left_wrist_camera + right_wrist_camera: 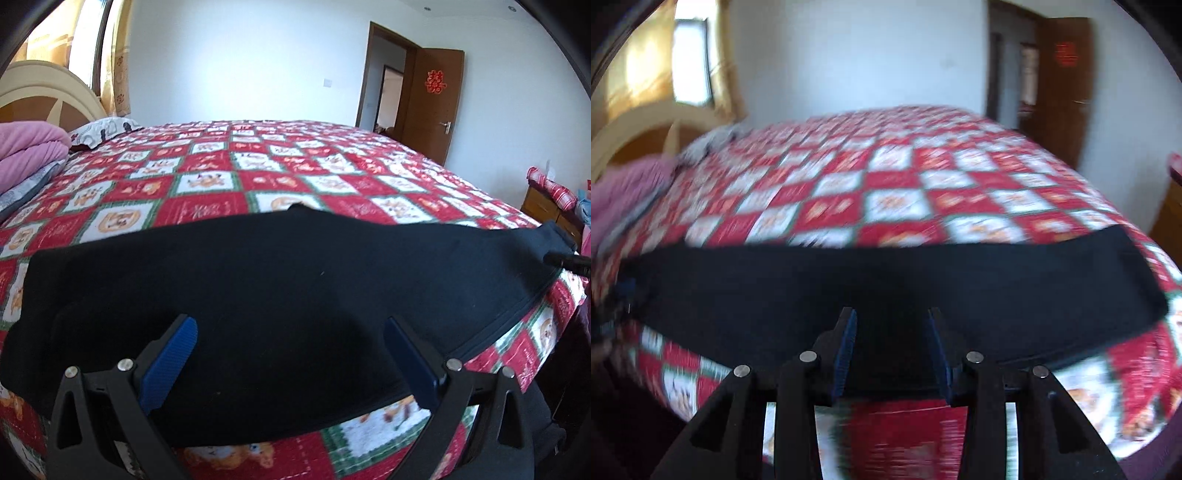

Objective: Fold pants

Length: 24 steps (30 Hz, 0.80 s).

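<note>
Broadly, a bed's red-and-white checked quilt (258, 173) fills both views; black pants (258, 280) lie flat along its near edge, long axis running left to right. Left gripper (291, 332) hovers over them, spread wide, grasping nothing; right gripper (892, 325) sits partly parted, empty.

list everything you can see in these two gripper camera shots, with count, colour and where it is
pants: one, black, laid flat across the near edge of the bed
bedspread: one, red and white checked, covering the bed
headboard: one, cream, far left
blanket: one, pink, folded by the headboard
pillow: one, white patterned, beside the blanket
door: one, brown, open, far right, red decoration on it
curtain: one, yellowish, by the window
left gripper: one, black with blue pads, open over the pants
right gripper: one, same colours, open over the pants
</note>
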Motion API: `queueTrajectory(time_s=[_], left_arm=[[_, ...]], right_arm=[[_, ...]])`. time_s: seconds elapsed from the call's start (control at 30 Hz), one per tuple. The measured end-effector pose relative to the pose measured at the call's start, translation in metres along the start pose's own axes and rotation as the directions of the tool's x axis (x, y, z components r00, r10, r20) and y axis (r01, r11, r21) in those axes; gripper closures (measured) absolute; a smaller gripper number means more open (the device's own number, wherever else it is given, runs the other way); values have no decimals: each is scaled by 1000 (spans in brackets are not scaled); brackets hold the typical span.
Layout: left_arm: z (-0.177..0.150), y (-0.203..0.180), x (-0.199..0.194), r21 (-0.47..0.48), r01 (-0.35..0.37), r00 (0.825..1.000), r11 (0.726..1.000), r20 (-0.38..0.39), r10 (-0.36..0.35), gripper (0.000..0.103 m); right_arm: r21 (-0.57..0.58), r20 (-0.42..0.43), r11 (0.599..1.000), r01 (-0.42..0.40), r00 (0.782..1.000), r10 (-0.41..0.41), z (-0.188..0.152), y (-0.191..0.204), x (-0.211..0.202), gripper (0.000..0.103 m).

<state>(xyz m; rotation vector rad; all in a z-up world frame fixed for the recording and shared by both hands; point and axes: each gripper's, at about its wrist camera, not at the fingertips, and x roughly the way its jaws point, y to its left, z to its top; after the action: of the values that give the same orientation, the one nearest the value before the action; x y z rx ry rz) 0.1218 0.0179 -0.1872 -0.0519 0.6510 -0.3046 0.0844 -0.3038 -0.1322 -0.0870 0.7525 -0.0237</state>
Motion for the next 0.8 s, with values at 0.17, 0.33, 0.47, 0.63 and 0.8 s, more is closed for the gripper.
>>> queueTrajectory(time_s=[0.17,0.33,0.47,0.63,0.8], left_arm=[[-3,2,1,10,-16,1000,1000,-10,16,0],[-2,0,-1,18,-29,999,999,-28,30,0],[0,4,-3,3,-39,998,999,-43,39,0],[5,19,-7,-2,-84,995,996,-50,84,0],[12,48,-9,-27,-152,987,988,-54,150,0]], right_arm=[[-23,-100,1000,0,995,-2,-17,10,28,62],[-57,-119,998,12,993,-18,-21,12,29,62],[-78,-119,997,19,992,-28,-20,15,24,62],[-60,-122,998,-2,992,-5,-19,11,23,62],[-57,-124,998,-12,992,5,-19,10,23,62]])
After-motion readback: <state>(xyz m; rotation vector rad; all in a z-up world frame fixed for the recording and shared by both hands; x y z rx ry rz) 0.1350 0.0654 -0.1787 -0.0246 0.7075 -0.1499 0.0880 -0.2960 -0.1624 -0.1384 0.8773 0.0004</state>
